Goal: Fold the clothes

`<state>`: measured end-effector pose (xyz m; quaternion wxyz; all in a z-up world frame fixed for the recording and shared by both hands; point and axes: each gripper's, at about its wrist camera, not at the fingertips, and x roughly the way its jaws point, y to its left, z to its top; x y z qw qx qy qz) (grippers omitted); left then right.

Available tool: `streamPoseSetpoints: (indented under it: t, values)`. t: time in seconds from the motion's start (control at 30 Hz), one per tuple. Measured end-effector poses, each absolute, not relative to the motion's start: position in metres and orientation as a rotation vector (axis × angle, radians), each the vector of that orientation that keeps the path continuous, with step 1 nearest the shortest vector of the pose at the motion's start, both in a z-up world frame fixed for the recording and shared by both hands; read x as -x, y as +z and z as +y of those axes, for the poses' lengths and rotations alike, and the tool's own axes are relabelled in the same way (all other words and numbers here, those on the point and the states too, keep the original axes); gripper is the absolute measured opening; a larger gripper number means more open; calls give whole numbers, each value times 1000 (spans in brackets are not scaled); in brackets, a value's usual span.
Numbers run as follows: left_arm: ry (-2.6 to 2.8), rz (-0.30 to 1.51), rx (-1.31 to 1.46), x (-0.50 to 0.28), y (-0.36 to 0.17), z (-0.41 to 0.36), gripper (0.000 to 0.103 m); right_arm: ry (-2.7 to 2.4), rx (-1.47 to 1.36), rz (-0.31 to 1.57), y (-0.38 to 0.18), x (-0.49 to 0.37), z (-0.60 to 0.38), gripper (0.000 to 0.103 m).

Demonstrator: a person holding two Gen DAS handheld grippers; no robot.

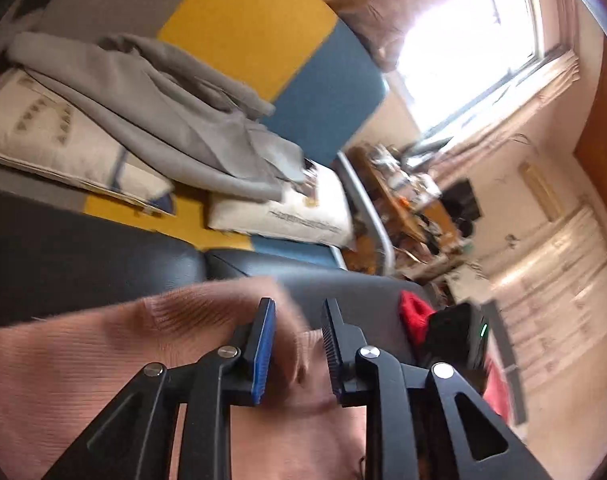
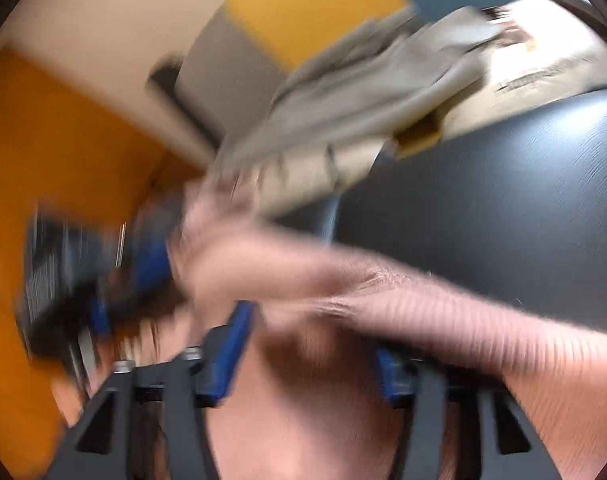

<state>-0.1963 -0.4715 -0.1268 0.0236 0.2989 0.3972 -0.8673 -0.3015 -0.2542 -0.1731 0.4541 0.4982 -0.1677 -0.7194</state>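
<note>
- Pink ribbed knit, a sweater [image 1: 103,360], is lying across the near part of both wrist views, draped over a dark leather seat [image 1: 103,248].
- The left gripper [image 1: 297,344] is standing narrowly parted, with a fold of the pink knit running between its blue-padded fingers [image 1: 263,352]; whether the pads are pinching it cannot be told.
- The right gripper [image 2: 307,344] is showing its fingers set wide apart, with the sweater [image 2: 423,304] lying over and between them; heavy blur is hiding whether there is any grip.
- In the right wrist view, the left gripper [image 2: 143,268] is appearing at the left, touching the bunched knit.
- A grey garment [image 1: 175,120] is lying on printed cream cushions [image 1: 51,128] at the far side, well apart from the sweater.
- A red cloth [image 1: 415,316] is lying just right of the left gripper.
</note>
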Motion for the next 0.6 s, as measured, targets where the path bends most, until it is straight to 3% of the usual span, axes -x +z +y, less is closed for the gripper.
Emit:
streamPoseSetpoints:
  t: [0.03,0.13,0.2,0.4,0.6]
  values:
    - [-2660,1228,-910,189,-130,-476,25,-1798,-1229,-489,-172,315,-250,79]
    - [-2577,1173,-906,164,-144,-486,25,-1777,-1280,-670,-176,347,-236,80]
    - [-2536,1075,-913,146,-152,-487,25,-1794,-1267,-695,-170,350,-226,80]
    - [-2426,782,-972,105,-185,-480,25,-1871,-1195,-402,-152,302,-207,82]
    - [-2411,812,-936,74,-192,-475,24,-2004,-1176,-90,-182,251,-199,86]
